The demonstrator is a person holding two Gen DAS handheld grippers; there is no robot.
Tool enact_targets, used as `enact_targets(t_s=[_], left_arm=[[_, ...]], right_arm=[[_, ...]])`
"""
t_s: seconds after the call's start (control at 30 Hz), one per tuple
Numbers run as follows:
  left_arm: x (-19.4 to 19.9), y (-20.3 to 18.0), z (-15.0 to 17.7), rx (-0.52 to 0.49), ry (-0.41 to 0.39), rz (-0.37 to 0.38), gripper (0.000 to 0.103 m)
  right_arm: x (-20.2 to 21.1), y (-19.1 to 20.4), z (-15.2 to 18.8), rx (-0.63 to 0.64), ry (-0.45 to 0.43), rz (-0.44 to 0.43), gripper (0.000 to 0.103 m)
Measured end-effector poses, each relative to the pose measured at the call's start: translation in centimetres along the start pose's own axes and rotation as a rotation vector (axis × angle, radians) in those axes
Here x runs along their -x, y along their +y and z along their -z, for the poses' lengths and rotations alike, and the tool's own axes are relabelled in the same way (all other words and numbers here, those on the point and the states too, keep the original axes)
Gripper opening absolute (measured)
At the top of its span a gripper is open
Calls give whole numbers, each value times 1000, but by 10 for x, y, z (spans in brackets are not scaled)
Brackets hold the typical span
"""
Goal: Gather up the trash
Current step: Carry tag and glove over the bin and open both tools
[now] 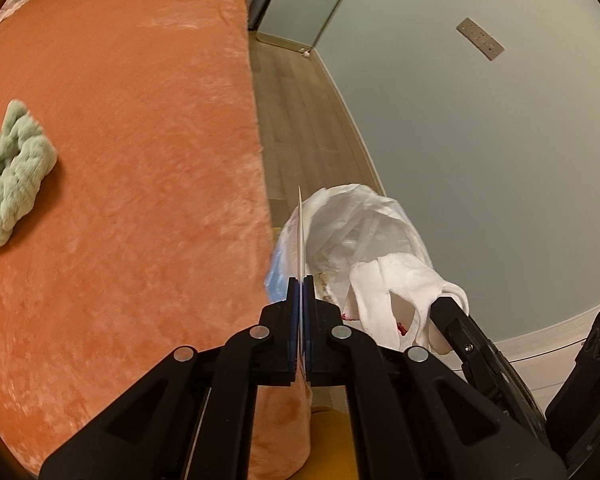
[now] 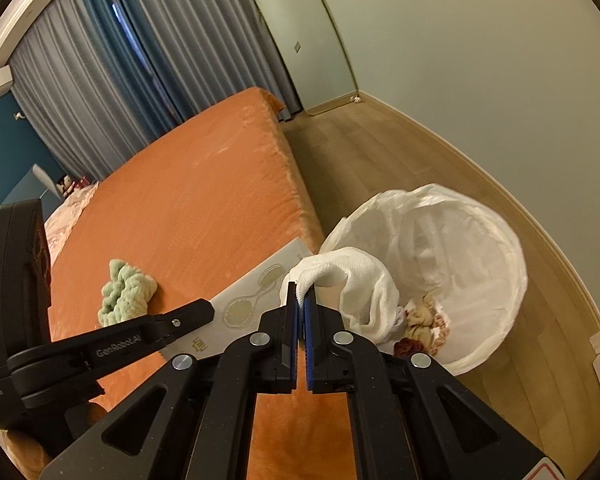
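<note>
Both grippers are clamped: left gripper (image 1: 301,280) on a card (image 1: 299,232), right gripper (image 2: 300,298) on a white cloth (image 2: 364,292). Next is probably letting go over the bin (image 2: 480,216)

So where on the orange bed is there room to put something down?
Lots of bare orange bed lies beyond the green fluffy cloth, up to the far edge by the curtains. It is crowded at the near corner by the bin, where both tongs hold a flat card and a white cloth.
</note>
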State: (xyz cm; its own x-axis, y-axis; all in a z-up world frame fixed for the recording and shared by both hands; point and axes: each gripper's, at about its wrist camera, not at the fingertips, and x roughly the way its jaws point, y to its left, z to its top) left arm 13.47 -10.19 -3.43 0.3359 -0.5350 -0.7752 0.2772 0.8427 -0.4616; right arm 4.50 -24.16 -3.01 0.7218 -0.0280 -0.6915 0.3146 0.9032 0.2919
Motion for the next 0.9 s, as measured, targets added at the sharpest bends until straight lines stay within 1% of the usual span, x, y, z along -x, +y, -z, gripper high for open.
enact_targets(t_s=[0.13, 0.3, 0.37, 0.47, 0.5, 0.53, 0.57, 0.6, 0.63, 0.77, 0.8, 0.83, 0.9], left_arm=[[-3, -27, -9, -39, -2, 27, 1], [-8, -56, -11, -90, 0, 36, 1], [-11, -64, -12, -97, 2, 39, 2], [-18, -72, -13, -89, 35, 48, 4], [-21, -73, -14, -80, 45, 52, 8], [-22, -73, -13, -75, 49, 51, 15], [-23, -74, -13, -74, 47, 39, 20], [-22, -73, -13, -79, 39, 28, 27], [-20, -73, -12, -90, 25, 11, 30], [-15, -70, -10, -126, 5, -45, 32], [-14, -69, -11, -129, -1, -55, 35], [-12, -68, -11, -135, -10, -73, 39], [-9, -64, -11, -142, -26, -102, 44]], right_arm=[[9, -19, -10, -28, -30, 20, 3], [18, -38, -15, -54, -48, 44, 3], [19, -43, -16, -60, -51, 52, 3], [21, -52, -18, -70, -53, 63, 3], [20, -54, -19, -72, -53, 68, 3], [21, -55, -20, -72, -53, 70, 3], [21, -57, -21, -72, -54, 74, 3], [20, -59, -23, -71, -55, 79, 3], [20, -60, -25, -71, -54, 83, 3], [13, -61, -33, -64, -49, 99, 4], [12, -59, -36, -60, -51, 101, 5], [12, -57, -38, -55, -55, 102, 9], [10, -54, -41, -44, -59, 111, 11]])
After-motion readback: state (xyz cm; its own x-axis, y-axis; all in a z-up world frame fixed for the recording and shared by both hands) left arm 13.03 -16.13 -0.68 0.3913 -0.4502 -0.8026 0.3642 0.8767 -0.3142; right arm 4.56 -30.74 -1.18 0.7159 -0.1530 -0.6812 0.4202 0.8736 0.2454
